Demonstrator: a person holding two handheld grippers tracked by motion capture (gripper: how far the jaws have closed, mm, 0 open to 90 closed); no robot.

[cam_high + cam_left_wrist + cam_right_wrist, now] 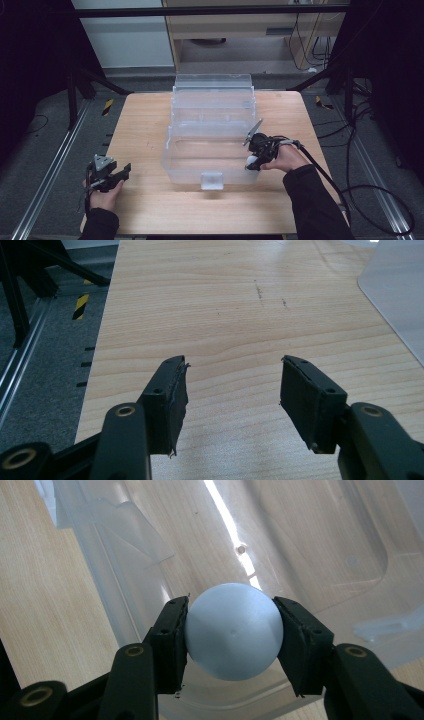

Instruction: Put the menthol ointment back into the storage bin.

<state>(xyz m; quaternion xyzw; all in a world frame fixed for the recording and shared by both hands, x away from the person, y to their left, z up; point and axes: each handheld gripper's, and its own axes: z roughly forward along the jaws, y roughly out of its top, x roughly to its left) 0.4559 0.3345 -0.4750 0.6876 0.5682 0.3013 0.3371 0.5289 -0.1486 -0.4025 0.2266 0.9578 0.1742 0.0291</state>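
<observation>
Right now, clamping a pale ball (233, 631) squarely between both jaws of the right gripper (256, 156), pads pressed on either side. Hovering at the near right corner of the clear plastic box (172, 165), ball poised over the rim and looking down into the tub. Seen through the right gripper view: transparent walls, wooden table (225, 305) showing through the bottom, nothing else visible inside. Lid of the box standing open at the far side.

Over on the other side, left gripper (111, 176) parked low near the front left of the table, jaws spread wide with bare wood between them, holding nothing, well apart from the box.

Judging progress: pick-up done, carry nearly done, drop not yet made. Left to do, most likely: ease in past the wall, release the ball inside, pull clear. Lid closing may follow; cannot tell from this alone.
</observation>
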